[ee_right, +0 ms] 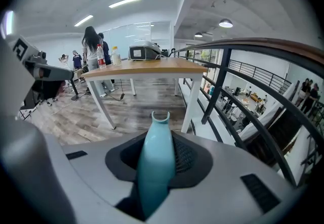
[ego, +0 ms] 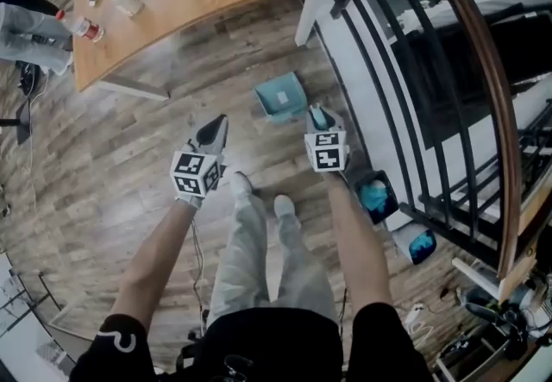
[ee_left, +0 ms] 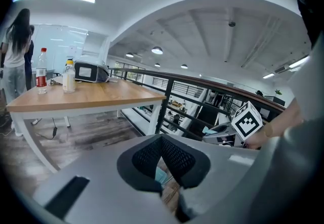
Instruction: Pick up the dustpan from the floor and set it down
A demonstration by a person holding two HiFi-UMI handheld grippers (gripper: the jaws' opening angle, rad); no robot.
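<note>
The dustpan (ego: 280, 98) is clamped by its handle (ee_right: 154, 167) in the right gripper (ego: 320, 115) and held low near the floor's (ego: 129, 173) edge by the railing (ee_right: 253, 45), with touchdown not discernible, while the left gripper (ego: 215, 128) is closed on nothing; setting down and release are judged outstanding.

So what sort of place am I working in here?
Probably an open-plan office or lab on a mezzanine: a long wooden table with bottles, a black railing overlooking a lower floor, and ceiling strip lights.
</note>
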